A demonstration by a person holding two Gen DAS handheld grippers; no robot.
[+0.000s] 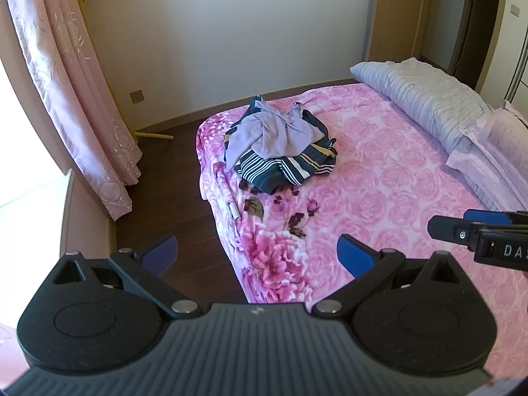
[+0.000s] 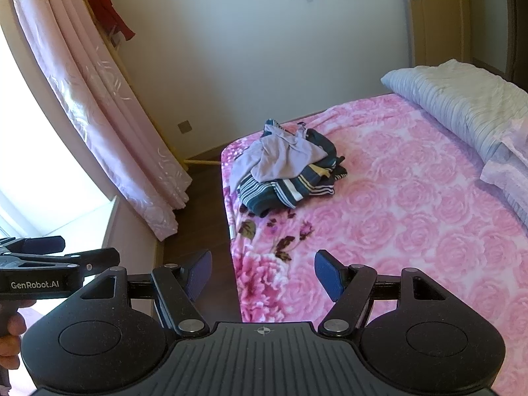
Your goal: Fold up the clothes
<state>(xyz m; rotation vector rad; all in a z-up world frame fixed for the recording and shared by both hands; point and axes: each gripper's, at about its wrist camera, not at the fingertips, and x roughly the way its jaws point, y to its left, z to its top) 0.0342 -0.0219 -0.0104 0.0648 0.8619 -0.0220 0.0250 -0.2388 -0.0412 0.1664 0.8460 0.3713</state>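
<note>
Bedroom scene seen from both wrist cameras, read from left to right. At far left a pink curtain point(image 1: 69, 92) hangs beside a bright window; behind it a red garment point(image 2: 110, 10) hangs on a wooden rack. Dark wooden floor point(image 1: 171, 171) separates the curtain from the bed, which is covered by a pink rose-patterned blanket point(image 1: 379, 178). The pile of clothes point(image 1: 280, 145) lies near the far left corner of the bed: a crumpled lilac garment point(image 1: 264, 132) rests on top of a dark green striped garment point(image 1: 290, 166). At far right a folded grey quilt point(image 1: 429, 95) lies along the head of the bed, touching a pink pillow point(image 1: 491, 145). A door point(image 2: 435, 16) stands in the far right corner. The left gripper point(image 1: 257, 257) hovers over the near left edge of the bed, its jaws spread wide with nothing between them. The right gripper point(image 2: 264, 274) is likewise wide apart and empty, well short of the clothes.
</note>
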